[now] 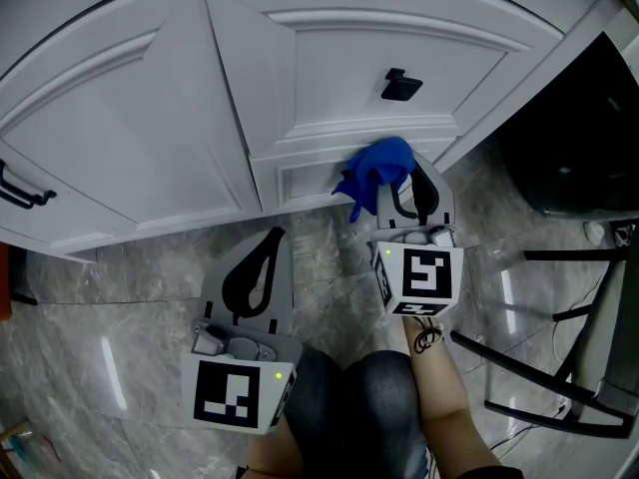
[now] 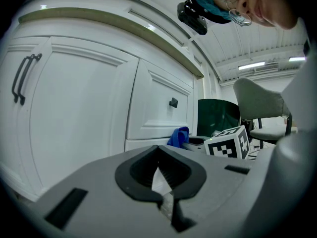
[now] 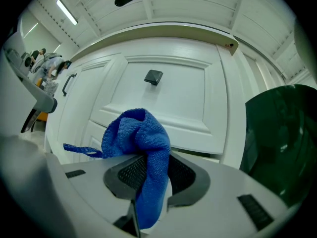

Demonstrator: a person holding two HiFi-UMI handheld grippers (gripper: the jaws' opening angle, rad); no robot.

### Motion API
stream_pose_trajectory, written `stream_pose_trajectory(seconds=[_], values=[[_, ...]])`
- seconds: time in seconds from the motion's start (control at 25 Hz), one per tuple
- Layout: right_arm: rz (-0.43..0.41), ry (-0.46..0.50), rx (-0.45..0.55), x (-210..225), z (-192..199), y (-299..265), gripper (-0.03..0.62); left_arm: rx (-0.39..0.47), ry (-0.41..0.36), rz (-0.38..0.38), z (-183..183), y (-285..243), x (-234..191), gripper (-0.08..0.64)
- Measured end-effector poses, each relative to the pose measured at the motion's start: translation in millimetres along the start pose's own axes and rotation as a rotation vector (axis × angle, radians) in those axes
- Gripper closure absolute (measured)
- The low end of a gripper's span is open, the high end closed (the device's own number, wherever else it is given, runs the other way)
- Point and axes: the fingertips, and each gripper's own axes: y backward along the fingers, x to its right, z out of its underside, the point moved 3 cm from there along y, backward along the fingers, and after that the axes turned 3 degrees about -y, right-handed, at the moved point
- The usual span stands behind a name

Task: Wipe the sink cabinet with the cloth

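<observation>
Showing the wipe at work low on the cabinet (image 1: pixel 329 78), the head view has the right gripper (image 1: pixel 409 190) at frame centre, its jaws clamped on the cloth (image 1: pixel 377 168). The blue cloth bunches out past the jaw tips and lies over the narrow base panel (image 1: pixel 300 180), just under the door with the black knob (image 1: pixel 400 85). Whether it presses on the panel or only sits in front of it cannot be told. In the right gripper view the cloth fills the gap between the jaws, and a loose strip trails to the left of the frame.

The left gripper (image 1: pixel 270 242) hangs at lower left over the marble floor (image 1: pixel 120 297), apart from the cabinet. Its jaws are together with nothing between them, so it takes no part in the wipe.

Progress, as a judgement: the white fronts look alike all over, with no streak or damp patch, so nothing shows which parts are already wiped. With the cloth at the base panel, the task seems under way and not finished. The knob door above, the wide door at upper left with its bar handle (image 1: pixel 20 190), and the curved top edge are all out of the cloth's present reach and may yet need passes.
</observation>
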Motion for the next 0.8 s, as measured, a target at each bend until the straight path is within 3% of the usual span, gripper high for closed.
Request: stream_pose_trajectory(seconds=[0.48, 0.64, 0.8], values=[[0.133, -0.007, -0.023, 43, 13, 4, 0.476, -0.010, -0.001, 0.004, 1, -2, 2, 0.557], [0.168, -0.019, -0.029, 56, 17, 6, 0.476, 0.028, 0.004, 0.004, -2, -5, 3, 0.557], [0.191, -0.014, -0.032, 64, 19, 6, 0.476, -0.017, 0.000, 0.009, 3, -6, 4, 0.557]])
